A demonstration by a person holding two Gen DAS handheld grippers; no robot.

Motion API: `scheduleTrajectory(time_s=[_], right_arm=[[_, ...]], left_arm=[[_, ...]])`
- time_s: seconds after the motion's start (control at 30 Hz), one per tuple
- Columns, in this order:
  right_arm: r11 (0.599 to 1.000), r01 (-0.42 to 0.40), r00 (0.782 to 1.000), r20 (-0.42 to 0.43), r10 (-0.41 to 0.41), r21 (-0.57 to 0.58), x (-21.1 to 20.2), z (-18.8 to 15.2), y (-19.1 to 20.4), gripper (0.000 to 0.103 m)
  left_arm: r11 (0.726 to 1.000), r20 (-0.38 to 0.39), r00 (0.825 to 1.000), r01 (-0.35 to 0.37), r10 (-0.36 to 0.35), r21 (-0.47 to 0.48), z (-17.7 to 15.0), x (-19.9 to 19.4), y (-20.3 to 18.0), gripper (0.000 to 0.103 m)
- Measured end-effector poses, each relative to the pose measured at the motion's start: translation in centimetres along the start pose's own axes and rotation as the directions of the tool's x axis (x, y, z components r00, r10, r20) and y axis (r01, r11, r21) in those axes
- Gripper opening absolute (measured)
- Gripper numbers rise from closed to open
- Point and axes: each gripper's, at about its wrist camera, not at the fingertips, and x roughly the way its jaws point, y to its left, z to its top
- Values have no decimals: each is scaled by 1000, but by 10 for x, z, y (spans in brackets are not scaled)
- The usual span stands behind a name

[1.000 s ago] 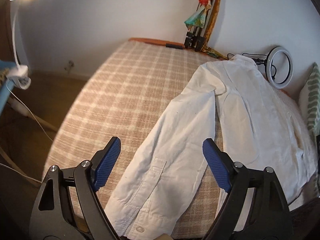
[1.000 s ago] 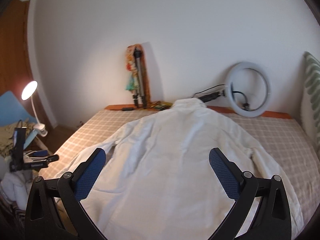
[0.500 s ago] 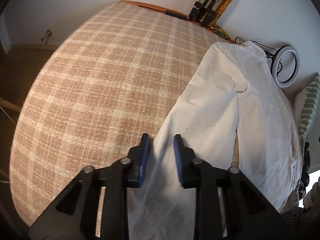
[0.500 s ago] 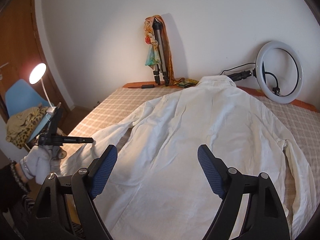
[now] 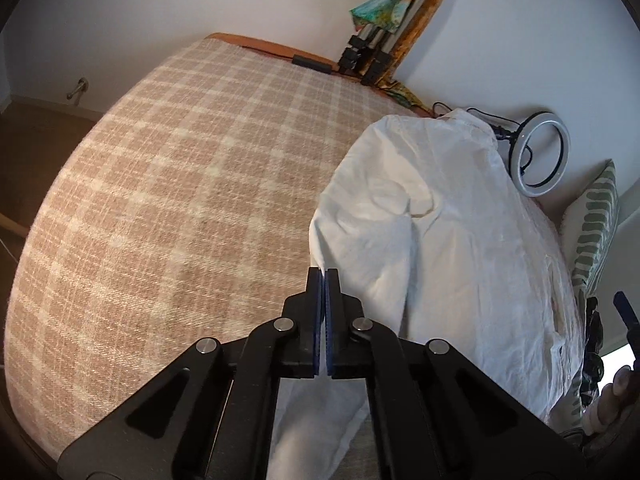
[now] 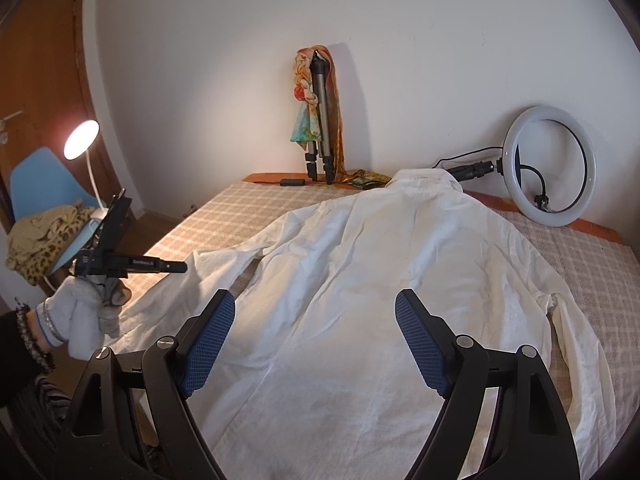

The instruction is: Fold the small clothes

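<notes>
I have the left hand-held gripper [image 5: 323, 280] just pressed together on the sleeve [image 5: 360, 248] edge of the white shirt [image 6: 380, 280] lying back-up on the bed [image 5: 160, 200]; right hand-held gripper [image 6: 315, 340] hovers spread; next, I judge, carry that sleeve inward across the back.

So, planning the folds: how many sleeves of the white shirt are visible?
2. One sleeve lies toward the lamp side, pinched in the left gripper; the other sleeve lies along the shirt's opposite edge.
</notes>
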Motion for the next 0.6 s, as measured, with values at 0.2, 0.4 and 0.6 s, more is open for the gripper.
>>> scheduleTrajectory(time_s=[0.2, 0.4, 0.6], right_arm=[[1000, 6, 1000, 10, -6, 6, -3, 0, -1, 81], [999, 33, 999, 15, -33, 20, -6, -2, -12, 78], [994, 73, 997, -9, -72, 81, -6, -5, -38, 78]], left_arm=[[989, -9, 992, 123, -122, 79, 4, -2, -65, 0], [967, -111, 980, 184, -166, 178, -16, 27, -134, 0], [956, -192, 976, 148, -101, 253, -42, 48, -171, 7]])
